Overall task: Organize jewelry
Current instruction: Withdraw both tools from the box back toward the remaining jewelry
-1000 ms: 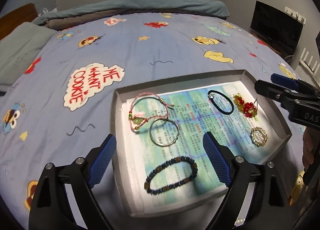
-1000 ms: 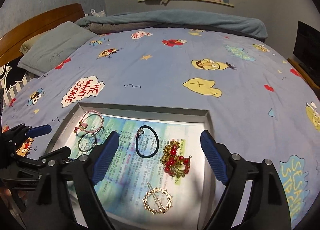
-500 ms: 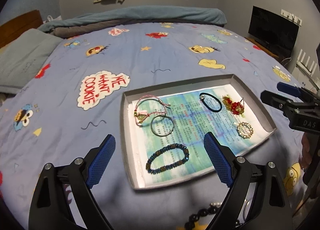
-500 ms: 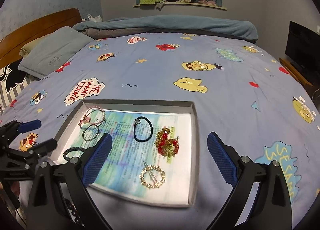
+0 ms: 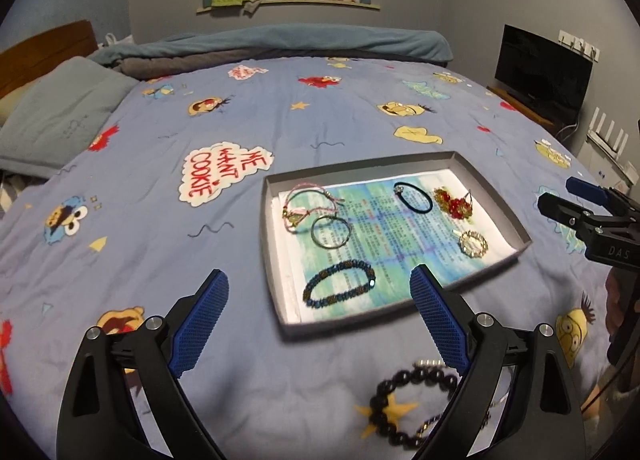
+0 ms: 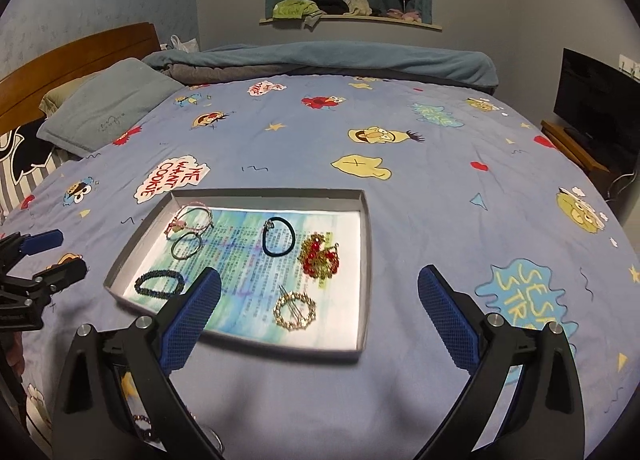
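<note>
Both your hand-held grippers, left [image 5: 316, 320] and right [image 6: 318, 314], gape empty; the bracelet [image 5: 416, 406] under your left one sits on soft bedding and may sink away.

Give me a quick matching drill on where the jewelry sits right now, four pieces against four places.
Things:
1. black hair tie
2. gold ring brooch
3. dark beaded bracelet
4. black bead bracelet

Places:
A. on the bedspread, outside the tray
B. in the tray, far side, beside the red and gold piece
C. in the tray, near corner on the left gripper's side
D. in the tray, near edge on the right gripper's side

Pairs: 1-B, 2-D, 3-C, 4-A
</note>
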`<state>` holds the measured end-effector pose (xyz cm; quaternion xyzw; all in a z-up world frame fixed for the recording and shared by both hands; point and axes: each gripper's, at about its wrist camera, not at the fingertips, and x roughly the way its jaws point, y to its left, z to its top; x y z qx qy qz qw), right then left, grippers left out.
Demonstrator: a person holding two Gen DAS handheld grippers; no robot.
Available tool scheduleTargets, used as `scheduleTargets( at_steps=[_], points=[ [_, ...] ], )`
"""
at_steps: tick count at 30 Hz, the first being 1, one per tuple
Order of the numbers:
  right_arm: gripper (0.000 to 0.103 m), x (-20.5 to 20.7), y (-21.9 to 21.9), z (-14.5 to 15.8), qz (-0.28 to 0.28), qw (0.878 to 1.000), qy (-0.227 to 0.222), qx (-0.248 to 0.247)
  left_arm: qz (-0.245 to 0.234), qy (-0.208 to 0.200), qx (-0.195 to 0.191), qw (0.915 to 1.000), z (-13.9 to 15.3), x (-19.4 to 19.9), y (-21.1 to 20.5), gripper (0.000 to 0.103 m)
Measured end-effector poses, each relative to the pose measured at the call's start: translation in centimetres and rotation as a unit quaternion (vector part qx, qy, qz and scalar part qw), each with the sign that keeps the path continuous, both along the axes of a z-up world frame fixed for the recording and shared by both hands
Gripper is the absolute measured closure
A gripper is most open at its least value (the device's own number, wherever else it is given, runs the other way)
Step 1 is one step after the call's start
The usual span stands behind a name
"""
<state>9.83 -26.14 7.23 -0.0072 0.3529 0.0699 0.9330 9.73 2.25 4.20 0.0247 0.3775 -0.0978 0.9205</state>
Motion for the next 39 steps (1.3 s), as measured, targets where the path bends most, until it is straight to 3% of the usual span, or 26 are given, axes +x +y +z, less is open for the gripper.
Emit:
scheduleTargets(
  at_steps=[15,27,34,39],
  points=[
    [0.006,-5.0,-0.1,0.5,0.008,1.0,-0.007,-0.013,-0.001,0.002,-0.01,0.9999,-0.2,-4.4,1.4,0.011],
    [0.006,-7.6,-0.2,-1.4,0.015,1.0,-0.002,-0.023,0.005,0.01,-0.009,0.9999,-1.9,-6.4,2.5,0.011],
    [0.006,-8.6,0.1,-3.1,0.027,0.999,0.01,-0.016,-0.009,0.01,0.006,0.9999,-3.8,-7.8,2.4,0.011],
    [0.006,-9.4,0.8,-4.3,0.043,0.999,0.016,-0.022,-0.026,0.031,0.009,0.9991,-6.1,-8.6,1.8,0.011]
  ],
)
